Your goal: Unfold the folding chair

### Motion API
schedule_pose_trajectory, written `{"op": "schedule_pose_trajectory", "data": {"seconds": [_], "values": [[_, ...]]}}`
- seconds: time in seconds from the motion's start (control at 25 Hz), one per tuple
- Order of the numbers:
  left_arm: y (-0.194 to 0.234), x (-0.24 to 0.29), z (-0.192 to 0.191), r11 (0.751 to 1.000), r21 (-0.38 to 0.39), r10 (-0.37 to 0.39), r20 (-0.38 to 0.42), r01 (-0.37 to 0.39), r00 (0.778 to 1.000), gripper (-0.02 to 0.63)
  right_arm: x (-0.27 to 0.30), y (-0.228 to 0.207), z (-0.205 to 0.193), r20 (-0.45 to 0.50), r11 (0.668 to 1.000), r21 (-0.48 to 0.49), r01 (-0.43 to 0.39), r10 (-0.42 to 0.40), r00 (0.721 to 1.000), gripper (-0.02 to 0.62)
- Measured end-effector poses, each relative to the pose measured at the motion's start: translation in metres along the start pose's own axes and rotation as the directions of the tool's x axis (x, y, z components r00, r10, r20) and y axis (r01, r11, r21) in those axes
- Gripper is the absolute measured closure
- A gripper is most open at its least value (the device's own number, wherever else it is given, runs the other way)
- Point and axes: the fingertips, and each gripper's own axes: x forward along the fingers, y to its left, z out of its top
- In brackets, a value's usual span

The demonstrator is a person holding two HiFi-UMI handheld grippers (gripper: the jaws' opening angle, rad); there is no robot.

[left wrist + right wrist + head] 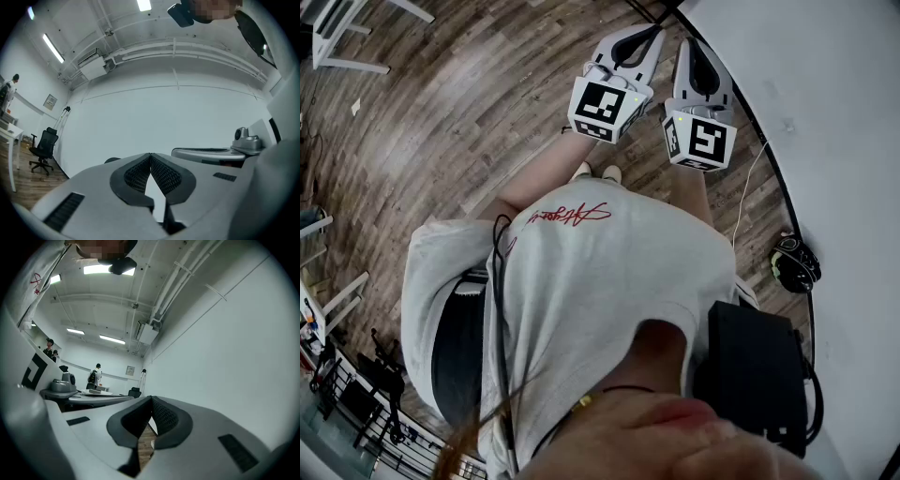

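The left tool [649,39] is just beside the right tool [692,49], both over the floor [441,131], the wall [834,141] at their right

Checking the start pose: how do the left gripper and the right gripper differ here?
The left gripper slants toward the right gripper, which points straighter up the head view. The left gripper view faces the bare white wall; the right gripper view looks along it toward distant people. Both are shut and empty.

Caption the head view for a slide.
Person holds left gripper and right gripper, both shut and empty, side by side above a wood floor beside a white wall.
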Motion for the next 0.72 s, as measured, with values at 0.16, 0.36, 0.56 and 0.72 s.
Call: {"op": "schedule_pose_trajectory", "data": {"seconds": [0.16,0.36,0.56,0.72], "values": [[-0.0014,0.0021,-0.0008,1.0,0.002,0.001,0.0,-0.001,1.0,0.591,0.0002,-0.0018,-0.0003,-0.002,1.0,-0.003,-0.002,0.002,1.0,0.578],[0.0007,0.0022,-0.0014,1.0,0.0,0.001,0.0,-0.001,1.0,0.591,0.0018,-0.0014,-0.001,-0.001,1.0,-0.001,0.003,-0.003,1.0,0.578],[-0.0004,-0.0004,-0.0015,1.0,-0.003,0.002,0.0,-0.002,1.0,0.591,-0.0011,0.0002,0.0016,0.018,1.0,0.021,-0.001,0.0,1.0,0.578],[0.0014,-0.002,-0.0023,1.0,-0.008,0.003,-0.005,-0.003,1.0,0.591,-0.0034,-0.0023,-0.0002,0.029,0.999,0.053,0.008,-0.009,1.0,0.578]]}}
